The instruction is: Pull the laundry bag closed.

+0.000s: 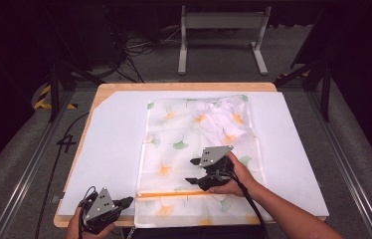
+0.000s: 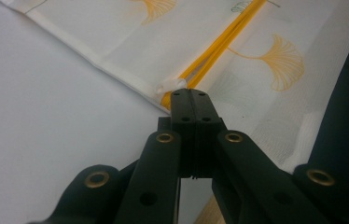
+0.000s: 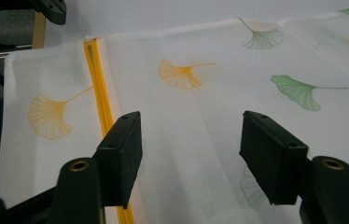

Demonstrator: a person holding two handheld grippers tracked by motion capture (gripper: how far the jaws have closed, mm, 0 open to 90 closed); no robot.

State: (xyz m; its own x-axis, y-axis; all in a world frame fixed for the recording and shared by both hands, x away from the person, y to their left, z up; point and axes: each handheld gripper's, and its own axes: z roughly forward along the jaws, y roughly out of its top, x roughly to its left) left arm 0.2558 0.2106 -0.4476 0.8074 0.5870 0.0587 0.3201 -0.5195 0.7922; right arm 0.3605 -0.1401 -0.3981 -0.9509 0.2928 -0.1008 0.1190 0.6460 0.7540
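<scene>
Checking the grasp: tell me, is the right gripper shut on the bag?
No, the right gripper has its jaws spread wide above the mesh bag.

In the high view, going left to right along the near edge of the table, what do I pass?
Left gripper at the sheet's near-left corner → orange zipper across the mesh bag → right gripper, held over the bag → bare white sheet.

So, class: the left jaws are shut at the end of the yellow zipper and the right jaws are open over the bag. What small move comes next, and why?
Probably lower the right gripper and pinch the white leaf-print mesh bag beside the yellow zipper. The left gripper looks shut at the zipper's end, so bracing the fabric would likely let it slide.
</scene>
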